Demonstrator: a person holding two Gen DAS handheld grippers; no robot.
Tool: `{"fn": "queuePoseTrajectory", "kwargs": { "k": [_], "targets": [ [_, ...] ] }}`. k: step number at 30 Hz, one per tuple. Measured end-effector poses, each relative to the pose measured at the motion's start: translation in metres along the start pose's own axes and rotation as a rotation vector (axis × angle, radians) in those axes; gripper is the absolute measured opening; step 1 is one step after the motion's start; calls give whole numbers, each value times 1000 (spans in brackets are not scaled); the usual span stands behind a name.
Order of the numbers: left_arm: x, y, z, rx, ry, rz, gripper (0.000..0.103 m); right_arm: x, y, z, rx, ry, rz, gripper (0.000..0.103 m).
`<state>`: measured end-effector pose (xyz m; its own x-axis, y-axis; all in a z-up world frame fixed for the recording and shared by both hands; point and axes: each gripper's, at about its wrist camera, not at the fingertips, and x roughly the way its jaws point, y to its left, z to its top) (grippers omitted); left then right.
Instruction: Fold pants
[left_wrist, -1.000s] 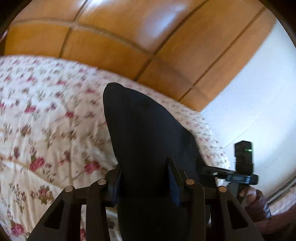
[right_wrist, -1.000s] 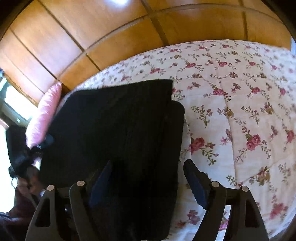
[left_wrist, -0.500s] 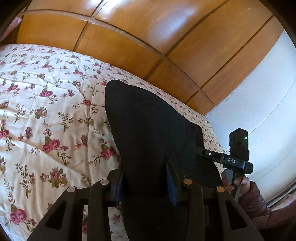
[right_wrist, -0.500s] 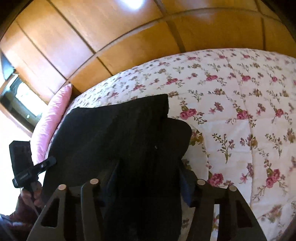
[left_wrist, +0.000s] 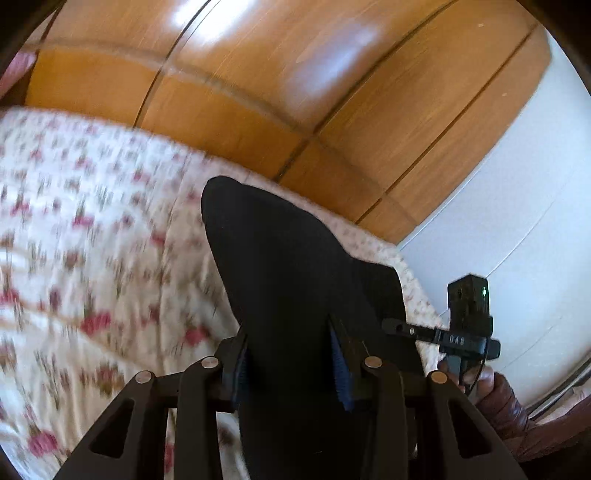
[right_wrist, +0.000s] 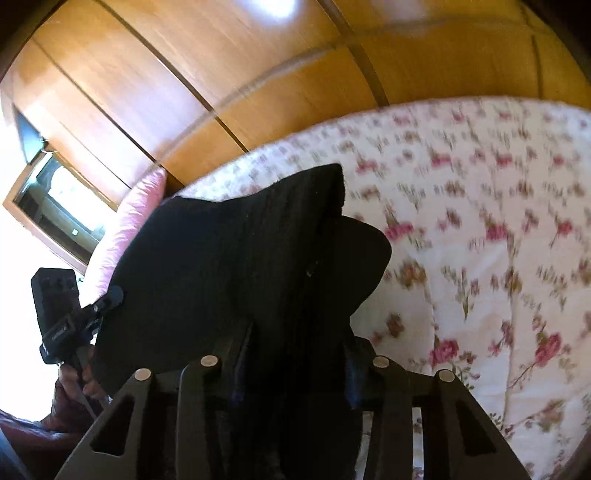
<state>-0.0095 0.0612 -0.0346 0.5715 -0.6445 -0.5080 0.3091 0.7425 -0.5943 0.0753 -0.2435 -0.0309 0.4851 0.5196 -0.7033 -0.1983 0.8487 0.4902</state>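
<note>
the black pants hang in the middle of both pictures, held up above the bed with its flower cover. the left gripper has its jaws pinching the pants, low in the middle of the left picture. the right gripper has its jaws pinching the pants too, low in the middle of the right picture.

the pants look soft and floppy, and i think they are light. they will bend and droop where nothing holds them, so the best spots to hold are the edges or corners, one in each gripper, kept apart so the cloth stays flat.

the left picture shows a white wall at the right side and the right hand in the lower right. the right picture shows a pink pillow and a bright window at the left, and the left hand in the lower left. it also shows the pants spread wide, with a second layer sticking out on the right.
</note>
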Motion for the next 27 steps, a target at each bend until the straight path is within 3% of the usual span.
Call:
{"fn": "queuePoseTrajectory", "kwargs": {
  "k": [4,8,14,17,19,22,24,27],
  "targets": [
    [-8,-15,37,88,-68,-13,37,-17,15,30,-40,-74,4,40],
    [8,-12,75,112,-92,-7,37,-14,16,78,-66,-122,-26,40],
    [73,32,117,55,-22,86,39,41,-8,139,-39,-97,-80,41],
    [114,72,115,-4,87,185,41,101,-35,141,27,9,-115,46],
    [133,93,107,-29,130,244,47,133,-59,130,103,45,-144,57],
    [135,91,105,3,113,251,49,132,-78,123,192,6,-56,58],
    [140,82,104,68,110,303,54,132,-77,121,178,2,-66,63],
    [140,76,105,54,109,351,57,132,-79,121,214,14,-75,71]
  ]
}}
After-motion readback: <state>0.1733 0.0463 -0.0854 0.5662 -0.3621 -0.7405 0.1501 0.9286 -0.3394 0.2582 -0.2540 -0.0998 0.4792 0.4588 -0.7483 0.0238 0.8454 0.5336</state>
